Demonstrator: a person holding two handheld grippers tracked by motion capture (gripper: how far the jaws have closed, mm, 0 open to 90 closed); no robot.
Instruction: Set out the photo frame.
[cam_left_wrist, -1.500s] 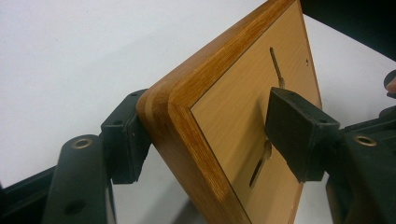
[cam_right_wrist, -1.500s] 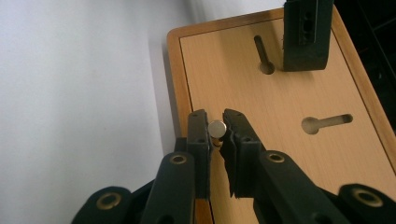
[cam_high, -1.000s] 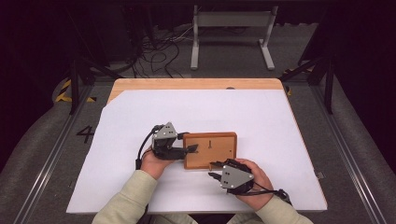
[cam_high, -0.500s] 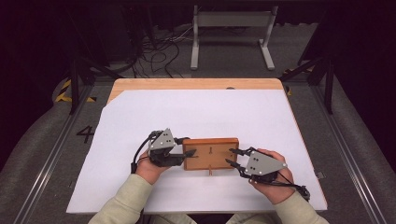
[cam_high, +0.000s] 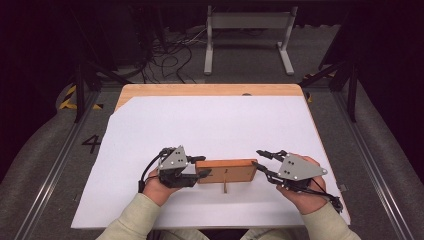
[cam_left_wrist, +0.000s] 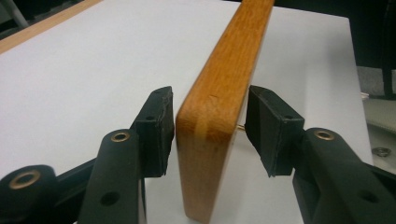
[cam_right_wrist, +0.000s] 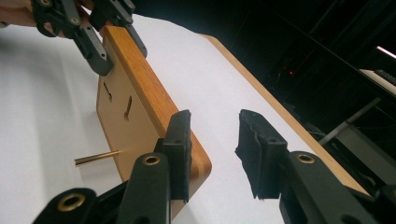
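A wooden board (cam_high: 226, 170) stands on its long edge near the table's front. A thin brass peg (cam_high: 225, 187) sticks out of the face turned toward the person. My left gripper (cam_high: 202, 172) is shut on the board's left end, and in the left gripper view the board (cam_left_wrist: 224, 93) sits between the pads (cam_left_wrist: 156, 126). My right gripper (cam_high: 259, 158) is open at the board's right end. In the right gripper view the board's corner (cam_right_wrist: 135, 88) lies just left of the open gap (cam_right_wrist: 212, 154), with the peg (cam_right_wrist: 95, 158) and the left gripper (cam_right_wrist: 112, 37) beyond.
A white sheet (cam_high: 215, 125) covers most of the wooden table (cam_high: 210, 90), with wide bare room behind the board. Beyond the far edge, a metal stand (cam_high: 247, 20) and cables (cam_high: 170, 55) lie on the dark floor.
The board lay flat a second ago and now stands on its edge in the left gripper. My right gripper moved from the board's front to its right end.
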